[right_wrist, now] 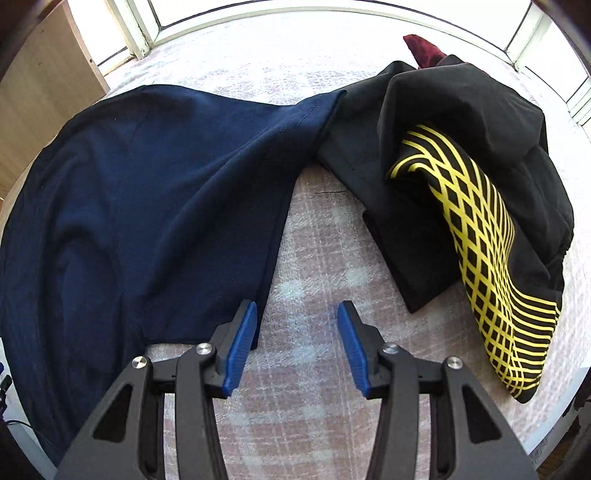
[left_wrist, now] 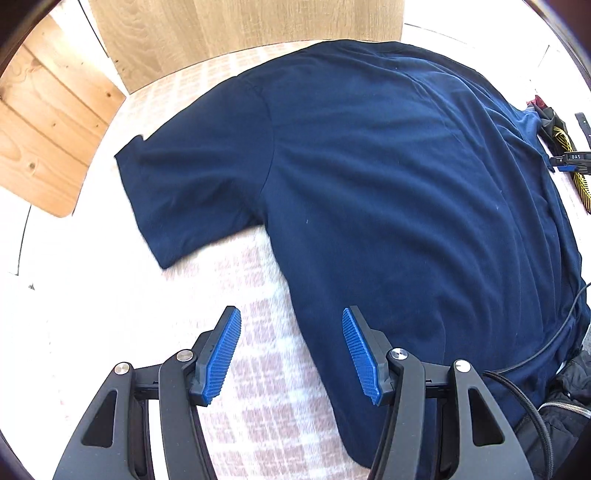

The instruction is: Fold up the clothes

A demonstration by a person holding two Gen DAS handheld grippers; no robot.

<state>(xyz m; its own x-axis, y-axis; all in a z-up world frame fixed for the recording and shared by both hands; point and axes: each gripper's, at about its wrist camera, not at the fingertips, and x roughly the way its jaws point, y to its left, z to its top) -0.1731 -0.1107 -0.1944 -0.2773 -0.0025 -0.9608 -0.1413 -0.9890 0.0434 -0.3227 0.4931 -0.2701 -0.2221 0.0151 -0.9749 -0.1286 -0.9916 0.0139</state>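
Observation:
A navy T-shirt (left_wrist: 388,177) lies spread flat on a pale checked cloth (left_wrist: 266,369), one short sleeve (left_wrist: 192,192) stretched out to the left. My left gripper (left_wrist: 291,321) hangs open over the shirt's side edge, with nothing between its blue pads. In the right wrist view the same T-shirt (right_wrist: 147,206) fills the left half. My right gripper (right_wrist: 297,314) stands open beside the shirt's right edge, above bare cloth, its left pad (right_wrist: 242,350) right at the hem corner. No fabric sits between its pads.
A black garment with a yellow lattice print (right_wrist: 476,229) lies heaped right of the shirt, over a dark red cloth (right_wrist: 421,48). A wooden headboard (left_wrist: 240,33) and wooden panel (left_wrist: 48,122) stand behind. A black cable (left_wrist: 546,347) and dark clothing sit at the lower right.

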